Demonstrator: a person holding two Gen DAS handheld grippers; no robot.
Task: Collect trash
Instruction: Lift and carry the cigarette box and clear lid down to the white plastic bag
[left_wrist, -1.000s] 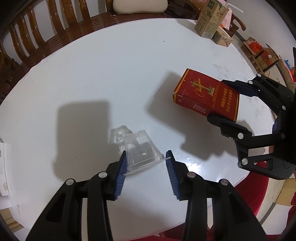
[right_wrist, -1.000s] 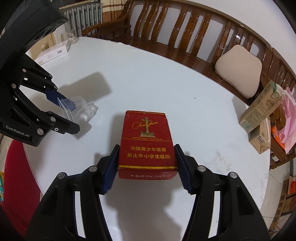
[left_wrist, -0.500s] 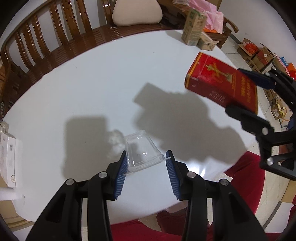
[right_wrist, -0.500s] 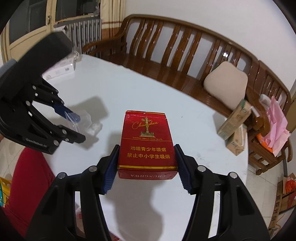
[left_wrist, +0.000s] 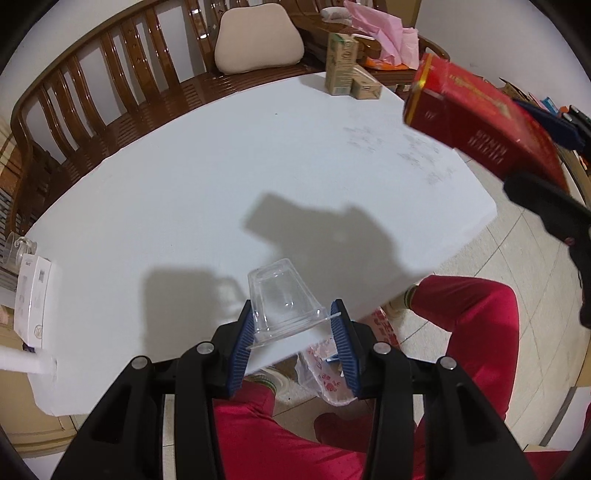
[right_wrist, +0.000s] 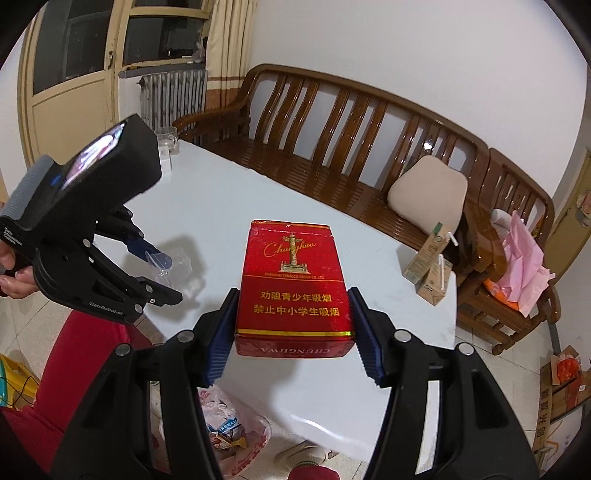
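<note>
- Left gripper is clamped on a clear plastic cup — blue pads squeezing it near the rim, the cup's closed base pointing away from the camera.
- The cup hangs in the air above the near edge of the white table, touching nothing but the pads.
- Over on the other side, the right gripper is gripping a red cigarette pack, one pad on each long side, gold lettering face up.
- In the left wrist view that same pack shows at the upper right, tilted and lifted off the tabletop, well apart from the cup.
- Below the table edge, on the tiled floor, a thin plastic bag lies open with wrappers inside — it sits just under the right gripper's fingers in the right wrist view.
- The person's red trousers fill the foreground by the bag.
- Far corner of the table: two small drink cartons with straws, one upright and one lower beside it.
- Behind the table, a wooden bench with a beige cushion on it.
- At the left edge of the table, a white box.
</note>
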